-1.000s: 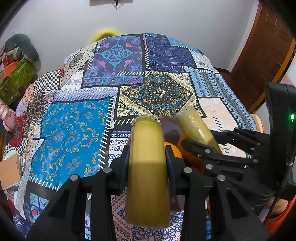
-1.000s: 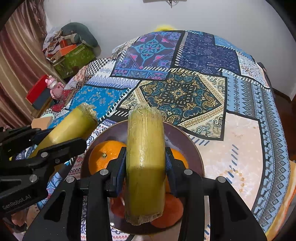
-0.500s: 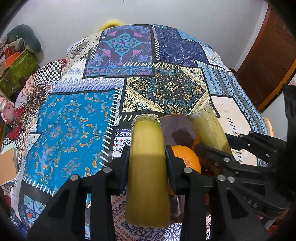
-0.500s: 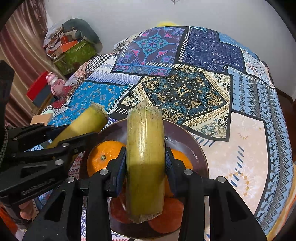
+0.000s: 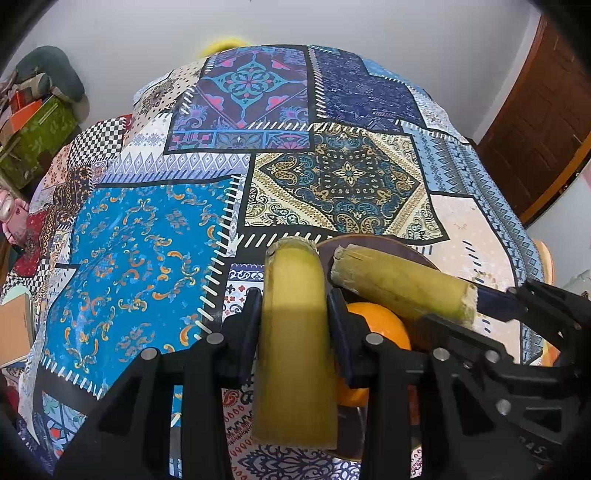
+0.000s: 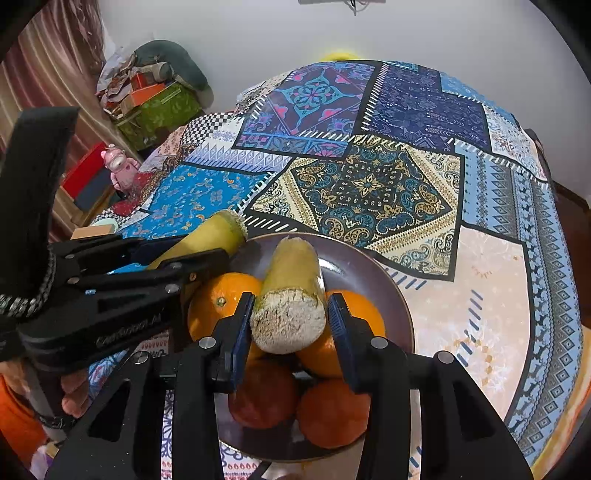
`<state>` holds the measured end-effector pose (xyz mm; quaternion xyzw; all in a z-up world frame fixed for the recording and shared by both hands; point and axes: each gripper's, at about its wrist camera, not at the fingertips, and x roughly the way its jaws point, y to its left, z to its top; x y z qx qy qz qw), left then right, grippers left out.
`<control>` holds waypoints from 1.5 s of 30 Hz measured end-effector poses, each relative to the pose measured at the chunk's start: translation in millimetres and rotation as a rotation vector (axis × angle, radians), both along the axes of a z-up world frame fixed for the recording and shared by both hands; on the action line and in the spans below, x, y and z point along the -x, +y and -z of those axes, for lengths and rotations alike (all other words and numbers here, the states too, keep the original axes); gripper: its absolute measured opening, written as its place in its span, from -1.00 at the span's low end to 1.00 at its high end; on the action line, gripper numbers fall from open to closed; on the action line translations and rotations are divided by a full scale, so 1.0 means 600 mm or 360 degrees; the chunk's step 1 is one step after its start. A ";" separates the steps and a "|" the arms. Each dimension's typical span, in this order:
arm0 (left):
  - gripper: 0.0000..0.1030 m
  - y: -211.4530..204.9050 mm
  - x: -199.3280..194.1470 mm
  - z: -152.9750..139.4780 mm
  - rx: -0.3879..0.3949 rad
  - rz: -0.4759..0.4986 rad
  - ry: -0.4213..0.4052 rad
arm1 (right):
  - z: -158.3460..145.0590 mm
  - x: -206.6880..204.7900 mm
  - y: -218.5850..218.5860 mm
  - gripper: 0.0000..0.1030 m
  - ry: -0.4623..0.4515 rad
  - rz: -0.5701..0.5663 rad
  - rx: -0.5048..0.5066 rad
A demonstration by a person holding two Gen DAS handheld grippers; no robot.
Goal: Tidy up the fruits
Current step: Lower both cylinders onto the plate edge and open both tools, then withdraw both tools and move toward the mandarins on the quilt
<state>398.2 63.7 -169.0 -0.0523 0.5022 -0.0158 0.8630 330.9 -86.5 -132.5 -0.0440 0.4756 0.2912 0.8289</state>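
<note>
A white wall (image 5: 332, 22) stands behind the table, which is covered by a patchwork tablecloth (image 5: 147, 258) of blue, navy and cream panels. A brown door (image 5: 546, 110) is on the far right, and boxes and bundles (image 6: 159, 99) are piled on the far left.

A dark brown plate (image 6: 369, 266) sits near me on the cloth, holding oranges (image 6: 221, 299) and redder fruit at its near edge.

My left gripper (image 5: 295, 317) is closed to a narrow gap on the left stalk piece (image 5: 295, 350), a yellow-green length of cane. Both pads press its sides and it runs along the fingers. It hangs just left of the plate's rim, above the cloth.

My right gripper (image 6: 290, 321) is over the plate, also only narrowly open. The right stalk piece (image 6: 291, 273) lies between its pads, with the pale cut end towards me and the far end tipped down over the oranges. The left pad seems to touch it, with a sliver of shadow at the right pad, so I cannot tell whether it is truly gripped.
</note>
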 end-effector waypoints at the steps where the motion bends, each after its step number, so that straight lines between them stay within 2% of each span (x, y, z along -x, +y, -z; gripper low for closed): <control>1: -0.31 0.000 0.000 0.002 -0.0003 -0.0002 0.0004 | 0.000 0.000 -0.002 -0.25 -0.0001 0.0000 -0.0005; 15: -0.26 0.012 -0.004 0.015 0.0020 -0.0021 0.0054 | 0.000 0.018 -0.016 -0.25 -0.0016 -0.0005 -0.0043; 24: -0.05 0.014 0.020 -0.005 -0.0027 0.0010 0.0016 | -0.016 0.036 -0.029 -0.25 -0.0076 0.0006 -0.0031; 34: 0.02 -0.005 0.108 -0.078 -0.0090 0.0086 -0.0143 | -0.060 0.079 -0.064 -0.25 -0.0159 0.0061 -0.0052; 38: 0.06 -0.013 0.153 -0.113 -0.0106 0.0096 -0.0222 | -0.086 0.107 -0.077 -0.17 -0.0212 0.0084 -0.0079; 41: 0.15 -0.018 0.190 -0.142 -0.0097 0.0105 -0.0292 | -0.110 0.133 -0.086 -0.12 -0.0271 0.0097 -0.0093; 45: 0.38 -0.025 0.238 -0.170 -0.0112 0.0103 -0.0380 | -0.130 0.165 -0.100 0.04 -0.0350 0.0112 -0.0080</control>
